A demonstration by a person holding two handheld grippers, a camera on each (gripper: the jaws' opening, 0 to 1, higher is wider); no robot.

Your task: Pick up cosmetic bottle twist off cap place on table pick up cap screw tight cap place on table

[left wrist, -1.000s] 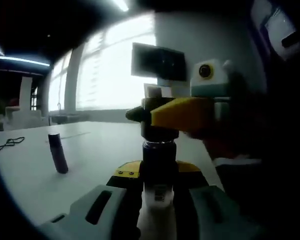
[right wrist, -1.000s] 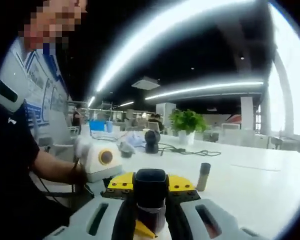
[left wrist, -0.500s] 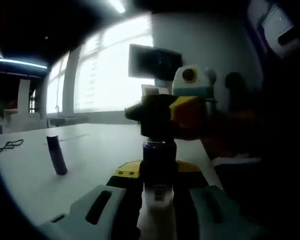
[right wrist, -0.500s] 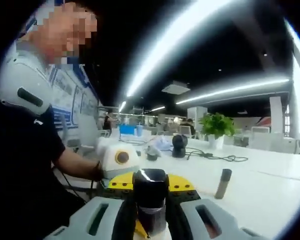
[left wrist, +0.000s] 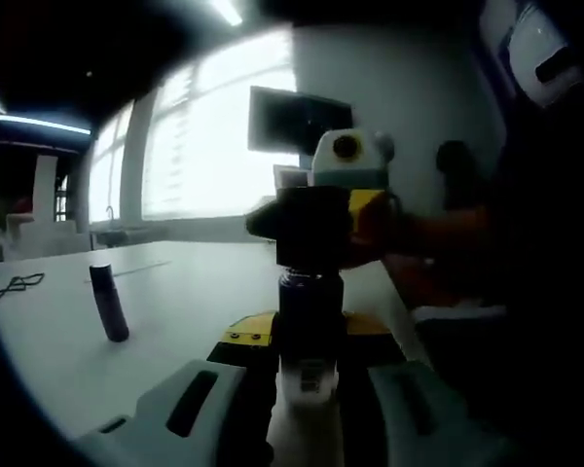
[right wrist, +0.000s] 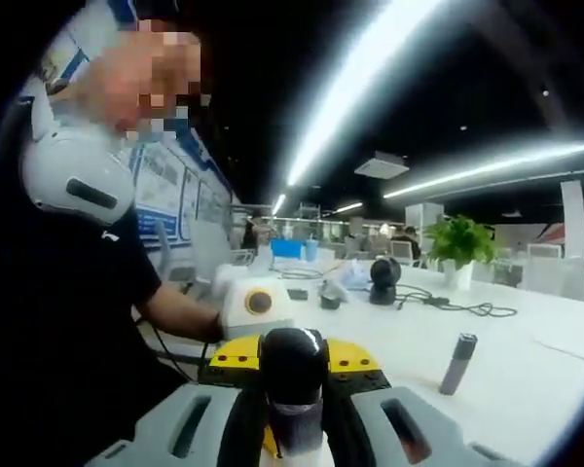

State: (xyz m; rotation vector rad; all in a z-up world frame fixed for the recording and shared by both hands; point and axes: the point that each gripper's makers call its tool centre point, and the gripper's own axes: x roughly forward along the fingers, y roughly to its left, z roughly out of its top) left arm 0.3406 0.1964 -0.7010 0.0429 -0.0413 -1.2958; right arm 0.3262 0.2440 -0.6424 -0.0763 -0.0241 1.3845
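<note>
A large office room with long ceiling lights, bright windows and a dark wall screen (left wrist: 300, 119) lies behind; a wide white surface (left wrist: 175, 292) carries the things; farther back on it stand a green potted plant (right wrist: 459, 243), a black round device (right wrist: 385, 275) with a cable, and some other small items too blurred to name.

In the left gripper view, the left gripper (left wrist: 307, 409) rises from the bottom with its jaws clenched on the lower white body of the cosmetic bottle (left wrist: 310, 331); the bottle stands upright between the jaws, above the surface, its dark neck upward; on top of it sits the dark cap (left wrist: 307, 229); the right gripper (left wrist: 355, 209) comes in from the right at cap height, with yellow parts and a white box, and its jaws appear to close around the cap; behind it a hand (left wrist: 428, 233) shows blurred.

In the right gripper view, the right gripper (right wrist: 292, 423) has its jaws closed on the same glossy dark cap (right wrist: 292, 365), which lies between them near the yellow bar; the left gripper (right wrist: 258, 306) appears just behind, held by the person's hand; the person's dark sleeve (right wrist: 68, 321) takes the left side.

A second small dark bottle (left wrist: 109, 304) stands alone on the surface, slightly tilted, well apart from the grippers; the right gripper view shows it too (right wrist: 457, 363).
</note>
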